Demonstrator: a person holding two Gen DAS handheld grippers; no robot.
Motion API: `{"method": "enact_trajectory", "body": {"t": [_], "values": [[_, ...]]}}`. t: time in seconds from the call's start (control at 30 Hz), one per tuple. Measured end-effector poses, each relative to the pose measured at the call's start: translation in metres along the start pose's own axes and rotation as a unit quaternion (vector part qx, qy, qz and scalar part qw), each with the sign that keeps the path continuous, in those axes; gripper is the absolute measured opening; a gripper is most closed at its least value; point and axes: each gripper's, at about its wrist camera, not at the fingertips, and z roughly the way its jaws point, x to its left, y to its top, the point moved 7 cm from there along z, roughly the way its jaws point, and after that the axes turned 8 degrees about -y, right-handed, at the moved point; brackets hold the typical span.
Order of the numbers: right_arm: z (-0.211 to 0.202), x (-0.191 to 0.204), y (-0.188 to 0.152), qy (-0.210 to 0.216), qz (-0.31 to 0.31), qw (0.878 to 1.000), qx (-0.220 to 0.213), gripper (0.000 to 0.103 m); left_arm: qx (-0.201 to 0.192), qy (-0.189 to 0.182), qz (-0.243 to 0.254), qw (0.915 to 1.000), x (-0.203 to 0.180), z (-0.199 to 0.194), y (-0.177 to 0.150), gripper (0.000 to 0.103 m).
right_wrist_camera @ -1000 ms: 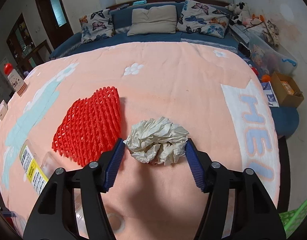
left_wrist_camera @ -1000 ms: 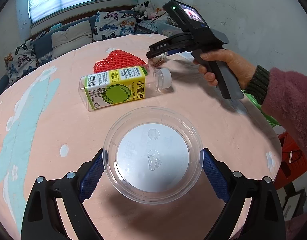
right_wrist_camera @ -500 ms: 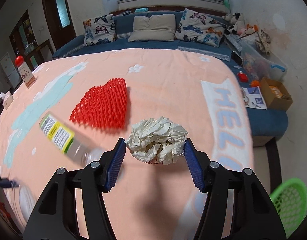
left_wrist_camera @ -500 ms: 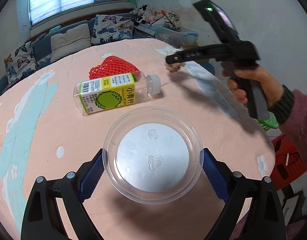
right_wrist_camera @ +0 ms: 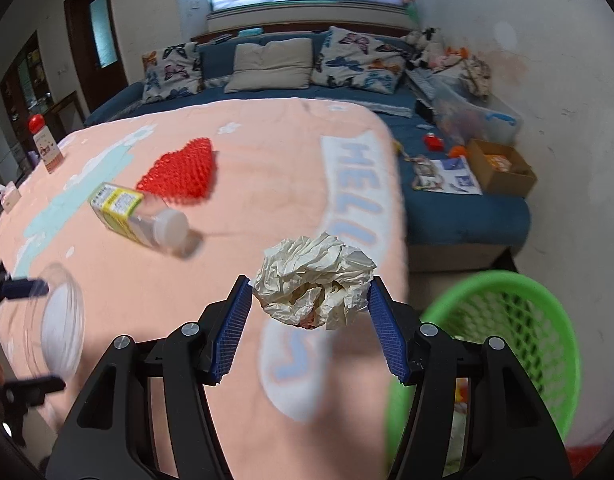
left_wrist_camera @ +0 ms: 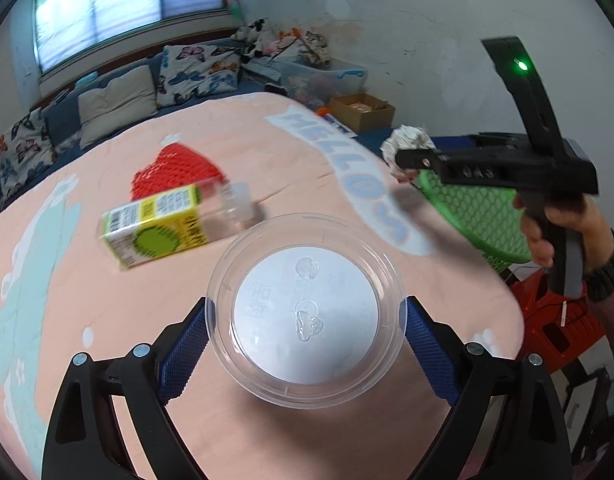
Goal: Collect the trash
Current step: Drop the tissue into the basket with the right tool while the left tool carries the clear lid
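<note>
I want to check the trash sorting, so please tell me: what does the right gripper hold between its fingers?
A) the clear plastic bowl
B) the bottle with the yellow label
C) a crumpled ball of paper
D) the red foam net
C: the right gripper is closed on the crumpled paper ball, its blue pads pressing both sides of it.

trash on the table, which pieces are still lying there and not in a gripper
The plastic bottle on its side and the red foam net behind it. The crumpled paper ball is clamped in the right gripper, the clear lid in the left gripper.
</note>
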Motion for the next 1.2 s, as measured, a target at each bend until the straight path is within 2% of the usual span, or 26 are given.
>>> {"method": "enact_trajectory", "body": {"t": [0.3, 0.6, 0.8, 0.97, 1.03, 1.2], "values": [[-0.029, -0.050, -0.043, -0.048, 0.019, 0.999, 0.003, 0.060, 0.001, -0.027, 0.022, 0.9994, -0.039, 0.016, 0.023, 0.090], [-0.044, -0.118, -0.084, -0.100, 0.066, 0.993, 0.023, 0.062, 0.003, -0.057, 0.062, 0.9965, -0.090, 0.038, 0.057, 0.090], [-0.049, -0.154, -0.100, -0.124, 0.095, 0.987, 0.032, 0.063, 0.011, -0.068, 0.077, 0.9946, -0.119, 0.061, 0.080, 0.090], [-0.051, -0.171, -0.108, -0.135, 0.109, 0.984, 0.036, 0.067, 0.015, -0.072, 0.092, 0.9930, -0.139, 0.076, 0.098, 0.090], [-0.052, -0.176, -0.110, -0.135, 0.117, 0.983, 0.034, 0.073, 0.016, -0.078, 0.095, 0.9923, -0.148, 0.081, 0.103, 0.090], [-0.060, -0.186, -0.116, -0.141, 0.124, 0.982, 0.030, 0.074, 0.023, -0.090, 0.100, 0.9906, -0.166, 0.098, 0.115, 0.090]]}}
